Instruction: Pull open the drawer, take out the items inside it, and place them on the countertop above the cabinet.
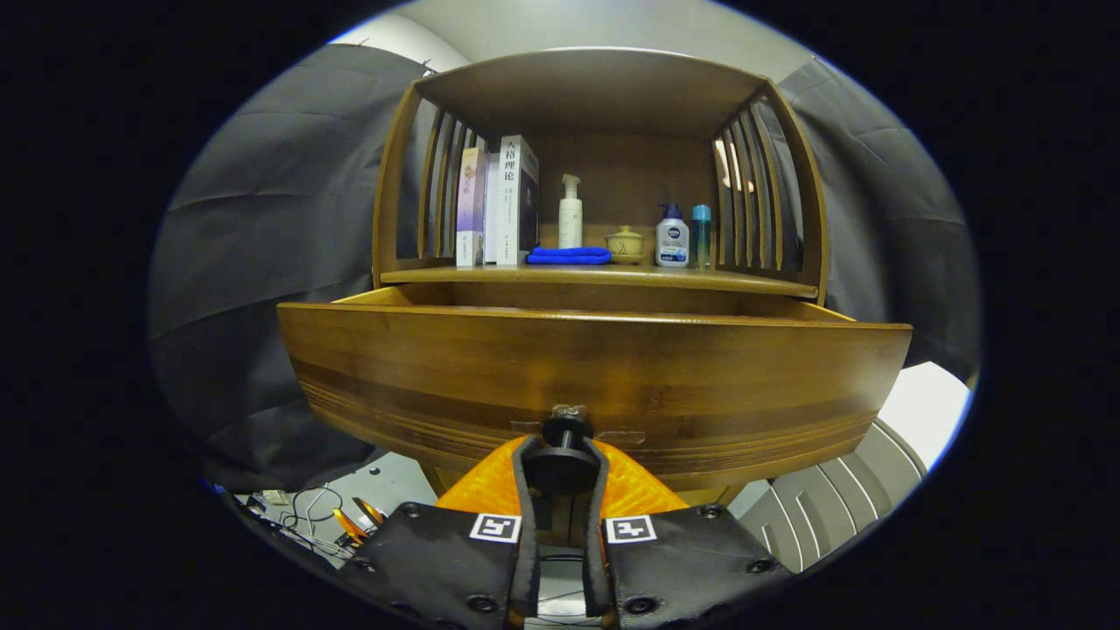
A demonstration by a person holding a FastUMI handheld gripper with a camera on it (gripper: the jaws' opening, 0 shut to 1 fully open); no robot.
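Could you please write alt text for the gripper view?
The tool is shut on the knob of a wooden drawer, pulled partly open. On the countertop above stand books, a folded blue cloth, bottles and a small lidded pot.

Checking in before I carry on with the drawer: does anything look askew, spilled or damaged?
Nothing stands out. The gripper is shut on the drawer knob, and the drawer is pulled out level. On the countertop, the books, blue cloth and bottles stand tidy. The drawer's inside is hidden.
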